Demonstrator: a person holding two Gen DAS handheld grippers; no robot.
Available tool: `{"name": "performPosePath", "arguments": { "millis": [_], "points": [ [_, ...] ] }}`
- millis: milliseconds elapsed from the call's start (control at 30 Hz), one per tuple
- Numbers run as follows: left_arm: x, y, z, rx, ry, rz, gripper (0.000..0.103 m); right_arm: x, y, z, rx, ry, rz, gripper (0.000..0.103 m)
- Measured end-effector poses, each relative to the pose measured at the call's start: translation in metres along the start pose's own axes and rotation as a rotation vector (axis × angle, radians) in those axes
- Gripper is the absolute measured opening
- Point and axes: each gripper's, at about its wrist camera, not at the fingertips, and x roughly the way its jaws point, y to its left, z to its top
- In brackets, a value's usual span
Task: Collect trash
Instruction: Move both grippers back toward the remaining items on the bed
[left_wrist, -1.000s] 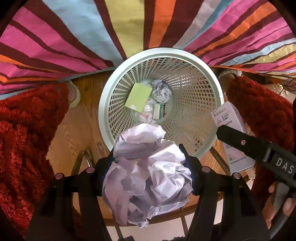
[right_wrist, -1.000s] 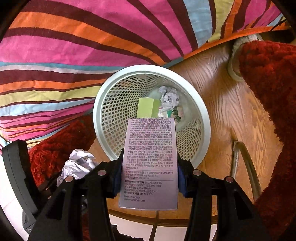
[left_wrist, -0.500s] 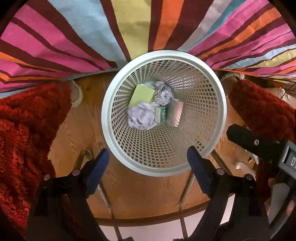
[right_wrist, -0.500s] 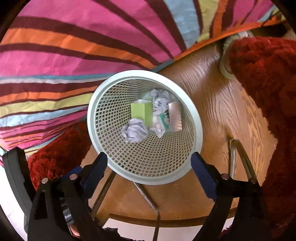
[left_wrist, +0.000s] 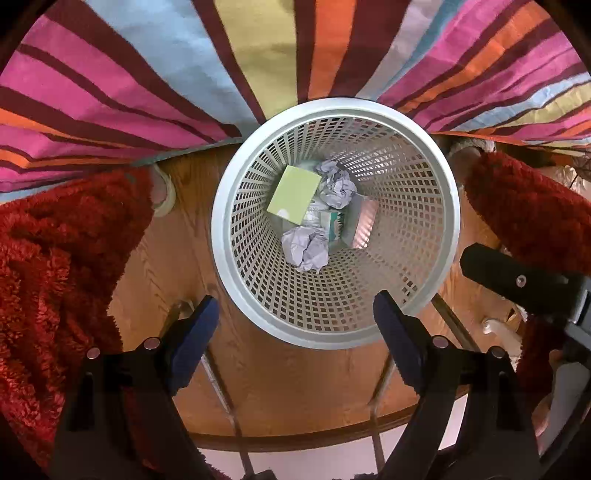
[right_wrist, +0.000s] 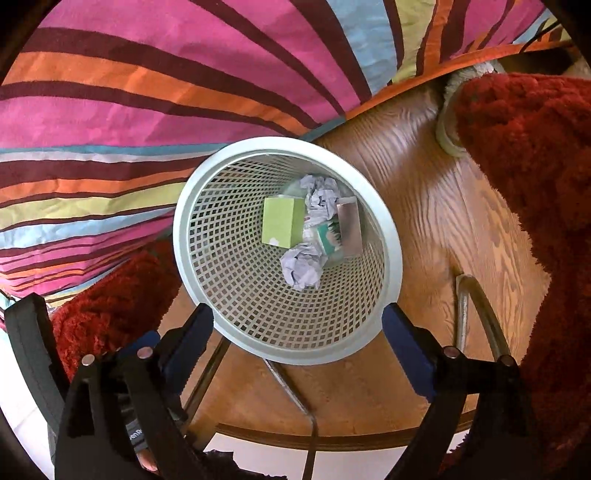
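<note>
The round white lattice plastic wastebasket (left_wrist: 334, 325) stands open at the top – its mouth is unobstructed straight down to the crumpled paper (left_wrist: 306, 248) and small boxes at the bottom – while red shaggy cushions (left_wrist: 55, 258) flank it and striped cloth (right_wrist: 147, 92) closes the far side

A pale mesh wastebasket (left_wrist: 236, 206) stands upright. At its bottom lie a crumpled paper ball (left_wrist: 306, 248) nearest, a green box (left_wrist: 293, 194) tilted beyond it, a second paper wad (left_wrist: 336, 188) beside the box, and a silvery carton (left_wrist: 361, 225) leaning against the basket's wall.
</note>
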Motion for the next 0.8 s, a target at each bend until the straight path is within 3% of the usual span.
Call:
{"name": "performPosePath", "arguments": {
  "millis": [200, 500, 600, 667, 800],
  "points": [
    [-0.011, 0.005, -0.001, -0.024, -0.044, 0.013, 0.084, -0.012, 0.006, -0.005, -0.032, -0.062, -0.021, 0.088],
    [-0.054, 0.014, -0.012, -0.062, -0.209, -0.044, 0.084, -0.07, 0.015, -0.025, -0.113, -0.323, 0.004, 0.088],
    [-0.08, 0.013, -0.017, -0.057, -0.325, -0.039, 0.084, -0.1, 0.026, -0.035, -0.172, -0.472, 0.011, 0.088],
    [-0.101, 0.013, -0.022, -0.057, -0.435, -0.033, 0.084, -0.105, 0.028, -0.036, -0.188, -0.499, 0.013, 0.088],
    [-0.137, 0.014, -0.031, -0.04, -0.623, -0.064, 0.084, -0.141, 0.046, -0.055, -0.318, -0.727, -0.005, 0.088]
  ]
}}
